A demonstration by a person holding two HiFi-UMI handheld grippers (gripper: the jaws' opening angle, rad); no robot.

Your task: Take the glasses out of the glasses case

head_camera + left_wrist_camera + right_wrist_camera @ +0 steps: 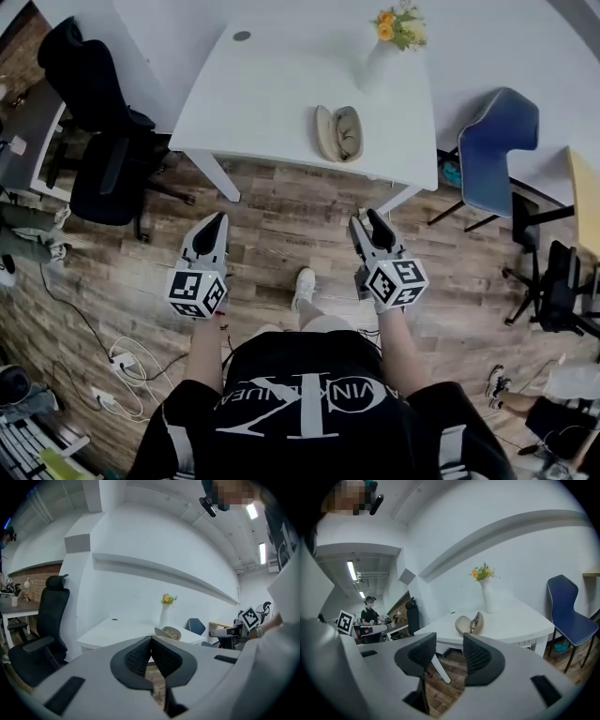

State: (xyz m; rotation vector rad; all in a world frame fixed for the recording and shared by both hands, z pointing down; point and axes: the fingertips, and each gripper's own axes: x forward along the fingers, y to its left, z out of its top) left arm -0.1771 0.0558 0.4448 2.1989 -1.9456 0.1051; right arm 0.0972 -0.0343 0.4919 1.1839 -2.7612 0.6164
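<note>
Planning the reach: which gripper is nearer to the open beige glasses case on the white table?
Right. The right gripper hangs short of the beige glasses case; the left gripper is farther, to its left.

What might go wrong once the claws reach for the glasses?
1. The open glasses case lies near the front edge of the table; a one-claw pull on the glasses may drag it off.
2. The vase stands close behind; overshooting could topple it.
3. The left claw is shut and must open first.

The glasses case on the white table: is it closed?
No, the glasses case lies open on the table, both halves spread apart.
</note>
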